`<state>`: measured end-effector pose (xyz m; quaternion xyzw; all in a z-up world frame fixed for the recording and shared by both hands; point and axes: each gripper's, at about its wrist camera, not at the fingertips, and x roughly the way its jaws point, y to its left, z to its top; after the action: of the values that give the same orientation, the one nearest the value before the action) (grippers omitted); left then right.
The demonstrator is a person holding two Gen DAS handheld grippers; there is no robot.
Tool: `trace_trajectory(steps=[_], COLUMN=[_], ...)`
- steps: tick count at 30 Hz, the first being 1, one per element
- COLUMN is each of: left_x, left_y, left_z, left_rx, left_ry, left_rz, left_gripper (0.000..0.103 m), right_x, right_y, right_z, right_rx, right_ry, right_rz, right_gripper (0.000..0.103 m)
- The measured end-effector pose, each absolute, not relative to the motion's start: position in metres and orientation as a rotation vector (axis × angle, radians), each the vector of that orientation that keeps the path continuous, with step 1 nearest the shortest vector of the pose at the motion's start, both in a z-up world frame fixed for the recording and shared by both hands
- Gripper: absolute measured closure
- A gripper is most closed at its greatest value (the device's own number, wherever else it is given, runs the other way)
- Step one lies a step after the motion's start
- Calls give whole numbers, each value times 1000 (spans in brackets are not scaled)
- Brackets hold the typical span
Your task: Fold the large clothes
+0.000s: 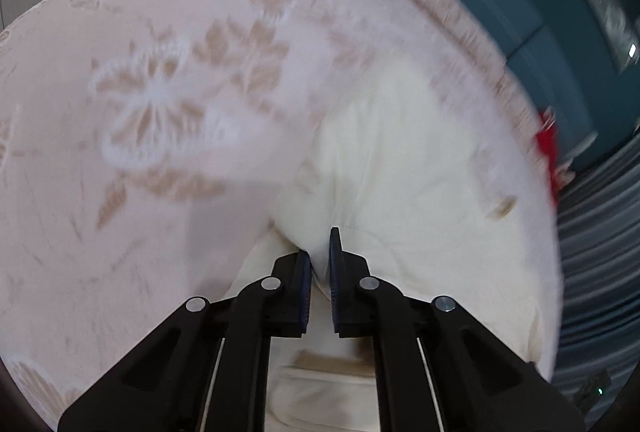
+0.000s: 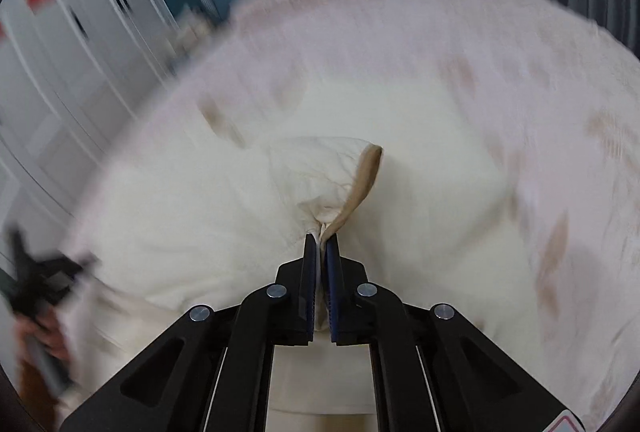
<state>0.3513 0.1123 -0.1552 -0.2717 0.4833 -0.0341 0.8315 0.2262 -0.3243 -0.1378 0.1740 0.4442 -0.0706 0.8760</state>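
Cream garment (image 2: 224, 216) lies on the floral-covered bed (image 1: 120, 192), its edges pinched in the jaws of my left gripper (image 1: 319, 252) and right gripper (image 2: 321, 244); I judge even tension between them will keep the fold square.

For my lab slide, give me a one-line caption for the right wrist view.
Right gripper shut on a tan-trimmed edge of the cream garment, lifted over a floral tablecloth.
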Motion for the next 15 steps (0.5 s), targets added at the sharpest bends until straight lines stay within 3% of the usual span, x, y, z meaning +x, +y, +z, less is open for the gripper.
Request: trace_trajectory(steps=[6,8,10,15], left_x=[349,342,327,323], left_y=[93,96,101,78], left_z=[-155,-141,-117,-66], left_rx=[-434,-406,-345,-183], left_ry=[1031,1013,951,810], left_rz=[-37,-14,28,29], left_gripper=[93,84,67,59], right_x=[232,225,211,207], right_y=[-311,-314,-318,-308], right_z=[-141,-130,-112,-71], right_rx=[230,235,266,303], right_ry=[947,936,888,778], right_rz=[-198,-223,-265,-250], right_gripper=[91,83,81,78])
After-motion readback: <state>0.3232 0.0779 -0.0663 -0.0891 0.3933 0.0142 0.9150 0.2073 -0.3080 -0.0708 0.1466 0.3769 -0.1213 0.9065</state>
